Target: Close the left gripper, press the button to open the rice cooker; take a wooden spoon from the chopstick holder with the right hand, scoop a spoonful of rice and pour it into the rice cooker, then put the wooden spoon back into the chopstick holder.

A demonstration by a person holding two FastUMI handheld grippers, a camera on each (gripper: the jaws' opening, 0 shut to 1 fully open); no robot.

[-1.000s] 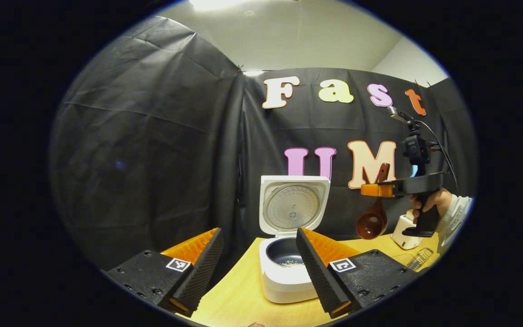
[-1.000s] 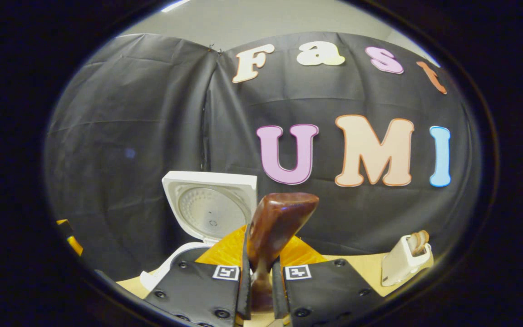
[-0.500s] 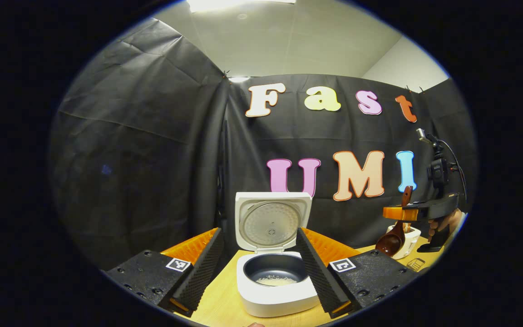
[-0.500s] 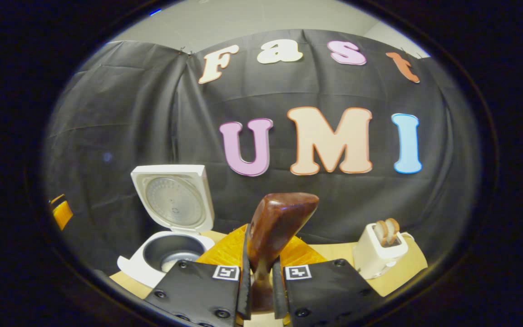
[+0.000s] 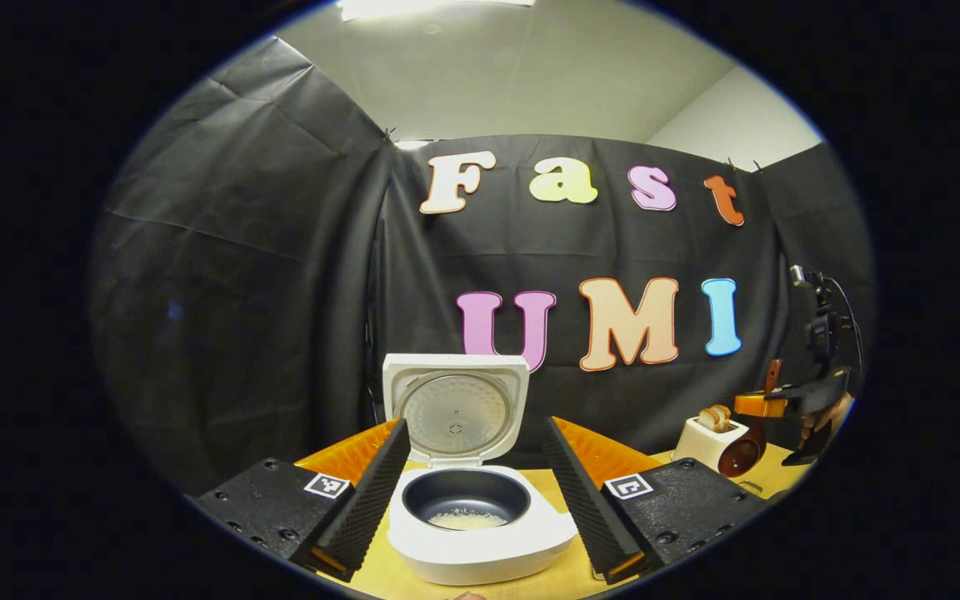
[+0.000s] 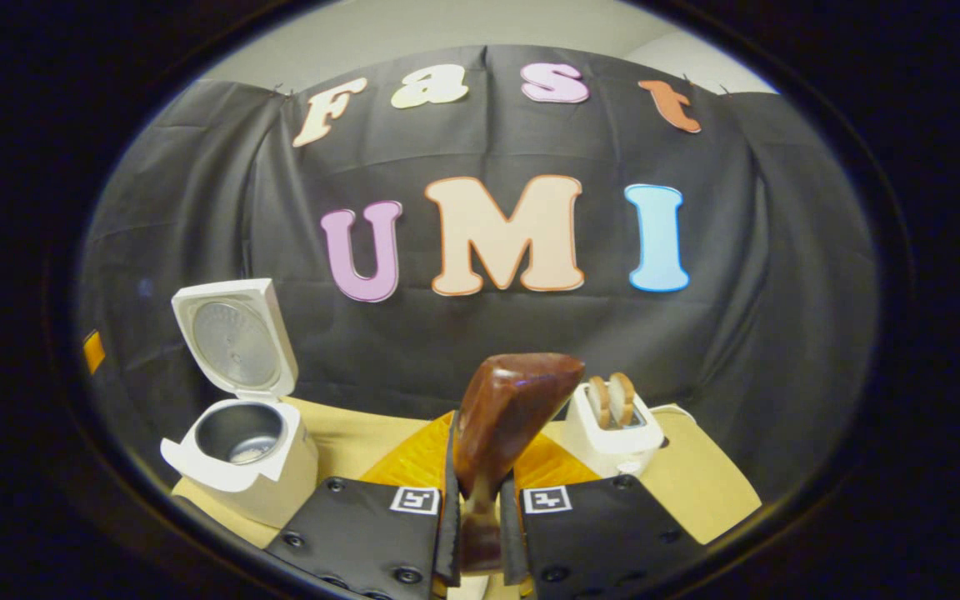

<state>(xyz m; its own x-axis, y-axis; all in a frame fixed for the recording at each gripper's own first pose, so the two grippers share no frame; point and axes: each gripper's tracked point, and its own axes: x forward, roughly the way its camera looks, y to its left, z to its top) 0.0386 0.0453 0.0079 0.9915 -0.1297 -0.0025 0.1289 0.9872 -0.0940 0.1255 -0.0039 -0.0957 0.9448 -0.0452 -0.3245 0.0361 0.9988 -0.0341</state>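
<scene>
We keep the right tool point(image 6: 475, 533) clenched on the spoon point(image 6: 503, 425) near the white holder point(image 6: 613, 429), probably for returning it, while the left tool point(image 5: 473, 492), released, frames the open cooker point(image 5: 470, 517) on the desk point(image 6: 697, 483).

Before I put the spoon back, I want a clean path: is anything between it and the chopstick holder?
Nothing visible: the wooden spoon hangs just before the white chopstick holder, above bare table.
</scene>
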